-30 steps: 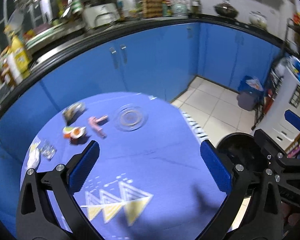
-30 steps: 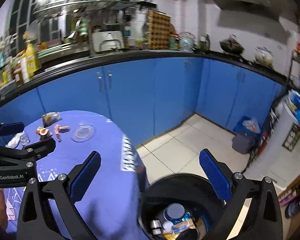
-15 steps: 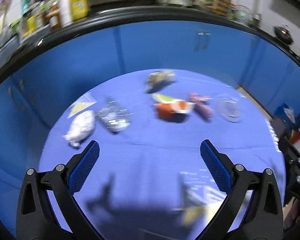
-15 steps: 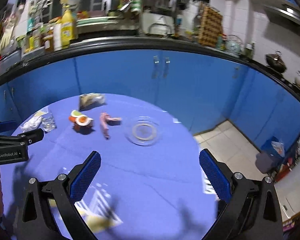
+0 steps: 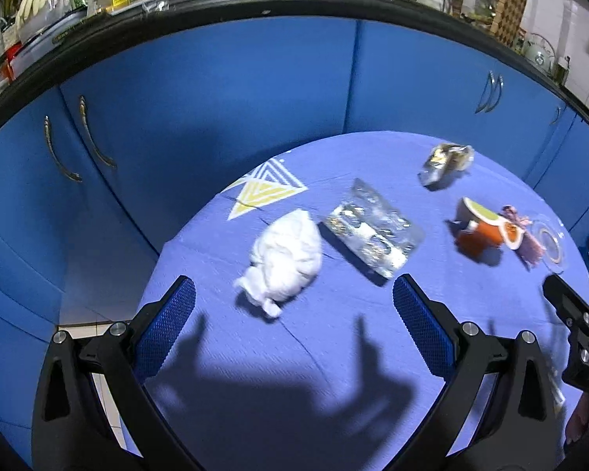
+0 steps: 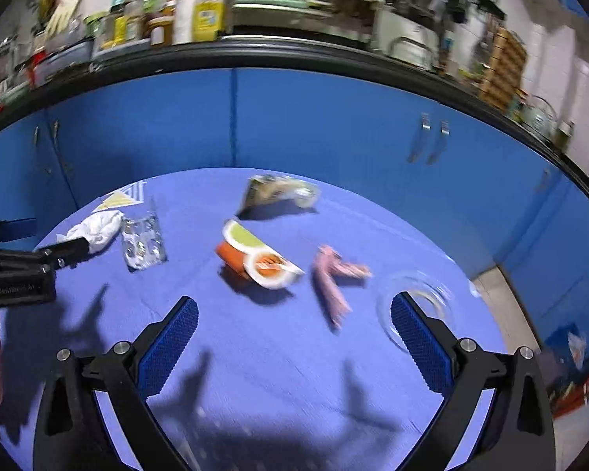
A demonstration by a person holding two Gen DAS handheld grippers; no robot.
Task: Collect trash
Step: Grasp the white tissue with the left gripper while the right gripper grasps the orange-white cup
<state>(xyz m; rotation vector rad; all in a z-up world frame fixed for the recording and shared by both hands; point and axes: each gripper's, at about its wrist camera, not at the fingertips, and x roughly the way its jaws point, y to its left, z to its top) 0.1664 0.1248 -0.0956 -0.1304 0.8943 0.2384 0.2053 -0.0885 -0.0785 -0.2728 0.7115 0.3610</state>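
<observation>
A home kitchen: blue cabinet doors [image 6: 314, 125] with metal handles curve from 9 to 3 o'clock under a dark counter edge [image 6: 294, 55], which carries sauce bottles and jars [image 6: 169, 19] at 11 o'clock and a kettle [image 5: 540, 51] at 2 o'clock.

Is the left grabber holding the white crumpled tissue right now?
No, the left gripper is open and empty, and the white crumpled tissue lies on the blue tablecloth just ahead of its fingers.
</observation>
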